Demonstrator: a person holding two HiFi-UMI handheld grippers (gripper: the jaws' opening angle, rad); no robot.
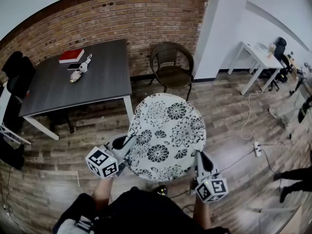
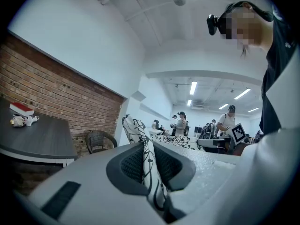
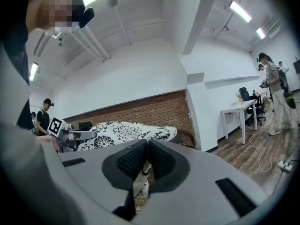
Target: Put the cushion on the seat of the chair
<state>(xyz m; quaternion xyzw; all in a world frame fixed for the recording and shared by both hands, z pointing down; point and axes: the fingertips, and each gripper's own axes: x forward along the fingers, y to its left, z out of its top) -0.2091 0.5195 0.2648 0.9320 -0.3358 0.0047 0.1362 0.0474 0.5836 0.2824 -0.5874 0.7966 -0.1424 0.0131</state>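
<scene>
A round white cushion (image 1: 165, 135) with black flower print hangs flat in the air in front of me. My left gripper (image 1: 127, 143) is shut on its near left edge, and the fabric (image 2: 151, 170) shows pinched between the dark pads. On the near right edge my right gripper (image 1: 197, 156) is shut too, with a strip of the cushion (image 3: 140, 184) caught between its pads. The cushion (image 3: 124, 131) stretches to the left in the right gripper view. The brown wicker chair (image 1: 170, 67) stands beyond it against the brick wall, its seat bare.
A dark grey table (image 1: 78, 82) with a red book (image 1: 71, 55) and a small toy (image 1: 80, 69) stands at the left. A white pillar (image 1: 214, 38) rises right of the chair. A white desk (image 1: 257, 57) and floor cables (image 1: 251, 126) lie at the right. Several people stand in the background.
</scene>
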